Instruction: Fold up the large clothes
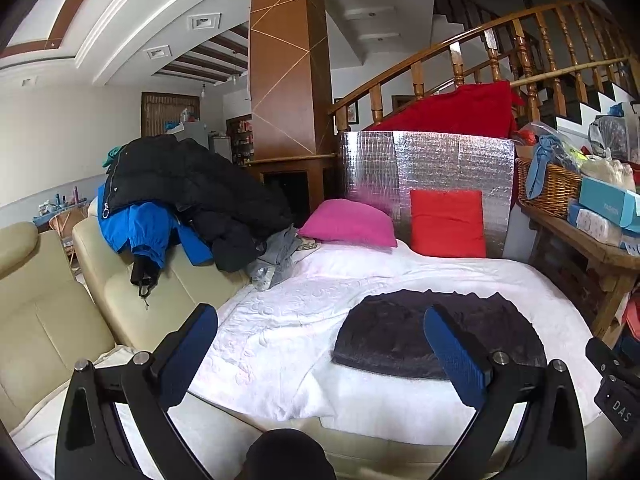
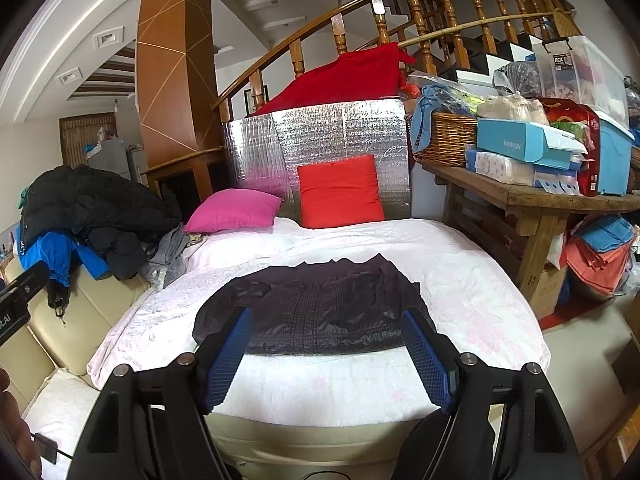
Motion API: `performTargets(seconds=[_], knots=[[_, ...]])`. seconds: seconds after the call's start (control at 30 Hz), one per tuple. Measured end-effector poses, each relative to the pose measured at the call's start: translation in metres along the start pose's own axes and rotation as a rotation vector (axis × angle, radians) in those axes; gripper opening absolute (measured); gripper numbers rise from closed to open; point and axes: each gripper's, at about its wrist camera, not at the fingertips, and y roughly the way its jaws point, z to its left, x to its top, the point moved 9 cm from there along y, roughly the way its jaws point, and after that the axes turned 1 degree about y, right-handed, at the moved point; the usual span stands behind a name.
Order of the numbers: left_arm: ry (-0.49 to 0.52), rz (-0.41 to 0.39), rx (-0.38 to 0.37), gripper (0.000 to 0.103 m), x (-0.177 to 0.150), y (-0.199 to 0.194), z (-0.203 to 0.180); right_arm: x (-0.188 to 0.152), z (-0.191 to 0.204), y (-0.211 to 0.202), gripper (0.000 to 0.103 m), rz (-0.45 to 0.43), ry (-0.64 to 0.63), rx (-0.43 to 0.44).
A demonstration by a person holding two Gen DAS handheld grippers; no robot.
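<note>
Blue-padded jaws fill the bottom of both views: the left gripper point(image 1: 320, 348) and the right gripper point(image 2: 326, 354) both stand wide and hold nothing, hanging above the near edge of the white bedspread point(image 1: 280, 320). On that spread lies the dark garment point(image 2: 312, 308), a flattened, already compact slab close to the near edge and roughly midway between the side edges, with its far hem rippled.

Judging by its shape, at least 1 fold looks done, so the risk is mostly in the next grasp. Pads that bite too deep could pinch the bedspread along with the cloth and drag both. Catching only the top layer would peel the stack open. A pull by 1 gripper alone would likely skew the slab.

Around it, a pink cushion point(image 2: 234, 210) and a red cushion point(image 2: 340, 190) sit at the far edge against a silver foil panel point(image 2: 320, 140), well apart from the garment. A heap of black and blue jackets point(image 1: 172, 200) spills over the cream sofa point(image 1: 48, 312) at the left edge; a sleeve there could snag a wide swing. The wooden table point(image 2: 532, 200) with its wicker basket point(image 2: 444, 140) crowds the right edge.
</note>
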Motion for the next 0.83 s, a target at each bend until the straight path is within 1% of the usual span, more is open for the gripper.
performTargets(seconds=[0.37,0.5,0.6,0.7,0.77,0.83], knots=[[-0.002,-0.009,0.012,0.103,0.002,0.005,0.005,0.007,0.001,0.007,0.080,-0.005,-0.006,-0.009],[-0.001,-0.001,0.000,0.103,0.002,0.013,0.004,0.010,0.001,0.015,0.080,-0.004,-0.009,-0.012],[-0.003,0.018,-0.033,0.103,0.001,0.022,-0.001,0.012,0.003,0.023,0.080,0.002,-0.014,-0.018],[0.004,0.047,-0.118,0.103,0.002,0.038,-0.014,0.016,0.003,0.035,0.080,0.007,-0.026,-0.030],[0.004,0.050,-0.159,0.103,0.006,0.049,-0.021,0.020,0.000,0.046,0.080,0.014,-0.029,-0.035],[0.013,0.048,-0.159,0.103,0.013,0.070,-0.023,0.027,-0.008,0.060,0.080,0.022,-0.022,-0.045]])
